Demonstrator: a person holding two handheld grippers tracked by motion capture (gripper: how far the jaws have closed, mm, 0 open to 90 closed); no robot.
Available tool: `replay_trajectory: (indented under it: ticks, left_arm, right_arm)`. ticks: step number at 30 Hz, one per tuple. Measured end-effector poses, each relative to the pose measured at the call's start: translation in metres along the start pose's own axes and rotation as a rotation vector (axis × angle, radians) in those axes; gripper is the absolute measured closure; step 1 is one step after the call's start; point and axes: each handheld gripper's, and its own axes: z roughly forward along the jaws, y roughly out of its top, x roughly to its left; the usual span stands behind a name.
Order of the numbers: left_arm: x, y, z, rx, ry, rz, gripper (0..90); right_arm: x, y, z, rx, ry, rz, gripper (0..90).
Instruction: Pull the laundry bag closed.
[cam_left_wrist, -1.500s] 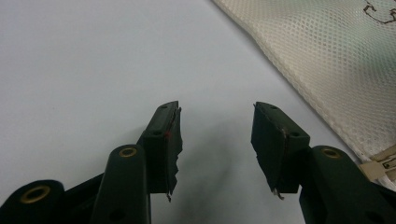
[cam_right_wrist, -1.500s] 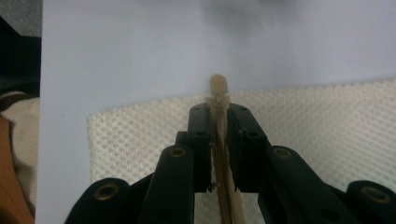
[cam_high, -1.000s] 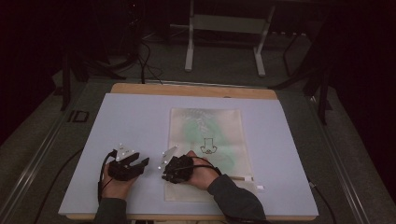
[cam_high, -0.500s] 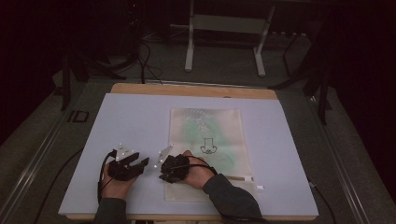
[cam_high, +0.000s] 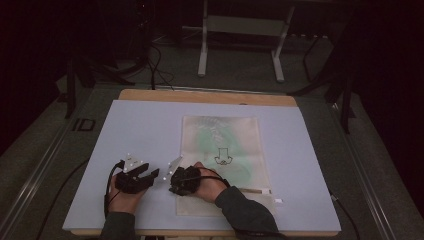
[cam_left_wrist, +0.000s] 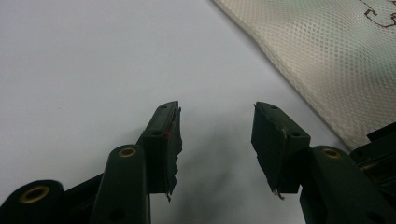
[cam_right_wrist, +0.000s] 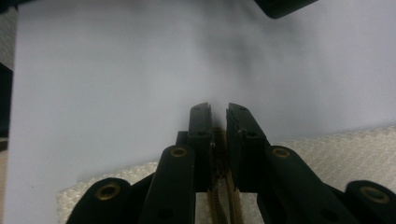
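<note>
A cream mesh bag with a green item inside and a small dark print lies flat on the pale board. My right gripper is at the bag's lower left corner. In the right gripper view its jaws have just been closing, and they are shut on the bag's golden zipper at the mesh edge. My left gripper rests on the board just left of the bag. Its jaws stand open with nothing between them, and the mesh lies to their upper right.
The board lies on a wooden table whose far edge shows at the back. A white strip and a small white scrap lie by the bag's lower right corner. Beyond the table are metal stand legs and cables on the dark floor.
My right hand has shifted slightly left along the bag's lower corner. The left hand has stayed where it was.
</note>
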Motion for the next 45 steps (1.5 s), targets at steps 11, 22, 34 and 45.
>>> replay_trajectory:
  ticks: [11, 22, 34, 45]
  left_arm:
    - [0.0, 0.0, -0.001, -0.001, 0.001, 0.0, 51.1]
    - [0.0, 0.0, 0.0, 0.001, 0.002, 0.004, 51.1]
    - [-0.002, 0.0, -0.001, -0.003, -0.008, 0.009, 51.5]
    - [-0.002, 0.0, -0.002, -0.007, -0.018, 0.015, 52.6]
  right_arm:
    - [-0.001, 0.0, -0.012, -0.049, 0.002, 0.016, 80.5]
    - [-0.002, -0.016, -0.025, -0.053, 0.001, 0.025, 80.6]
    - [-0.006, -0.028, -0.03, -0.023, 0.027, 0.024, 78.3]
    - [-0.007, -0.022, -0.029, -0.019, 0.028, 0.018, 73.9]
